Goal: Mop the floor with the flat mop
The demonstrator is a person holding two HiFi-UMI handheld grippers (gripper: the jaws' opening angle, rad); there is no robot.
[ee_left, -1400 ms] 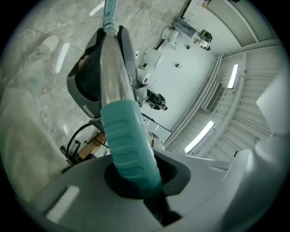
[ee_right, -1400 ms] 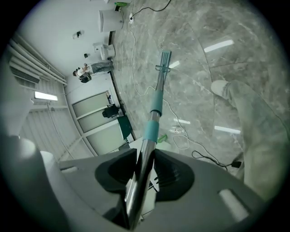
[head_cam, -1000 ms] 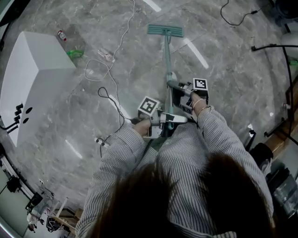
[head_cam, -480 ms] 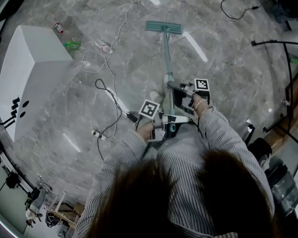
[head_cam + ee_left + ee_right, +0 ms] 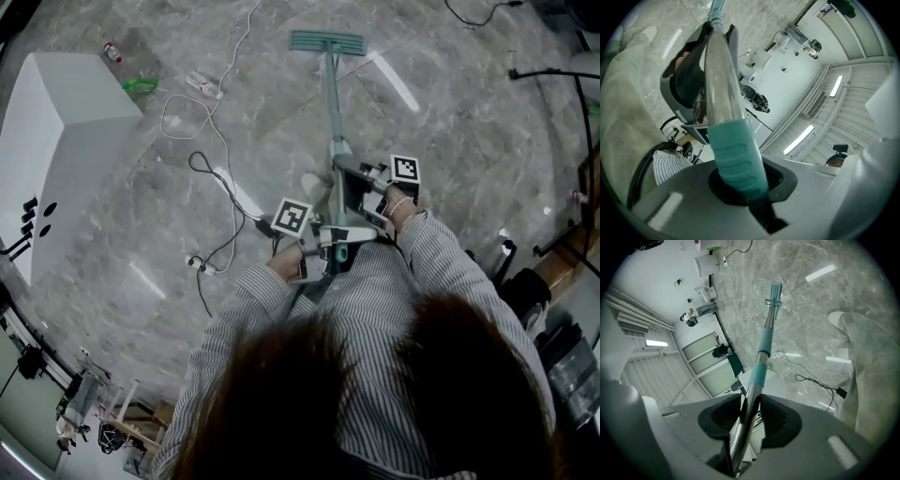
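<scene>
The flat mop has a teal head [image 5: 326, 41] lying flat on the grey marble floor, far ahead of the person. Its pole [image 5: 332, 103] runs back toward the body. My left gripper [image 5: 330, 236] is shut on the teal grip at the pole's near end [image 5: 736, 159]. My right gripper [image 5: 349, 174] is shut on the metal part of the pole a little further up [image 5: 749, 404]. The right gripper view looks down the pole to the mop head [image 5: 775, 295].
A white box [image 5: 56, 150] stands at the left. White and black cables [image 5: 208, 150] and a power strip [image 5: 234, 192] trail on the floor left of the pole. A bottle [image 5: 112, 52] and green litter [image 5: 139, 87] lie beyond the box. Stands and cables crowd the right edge [image 5: 553, 244].
The mop head has slid further away from the person along the floor. Both grippers keep their hold on the pole, and the view has shifted forward slightly.
</scene>
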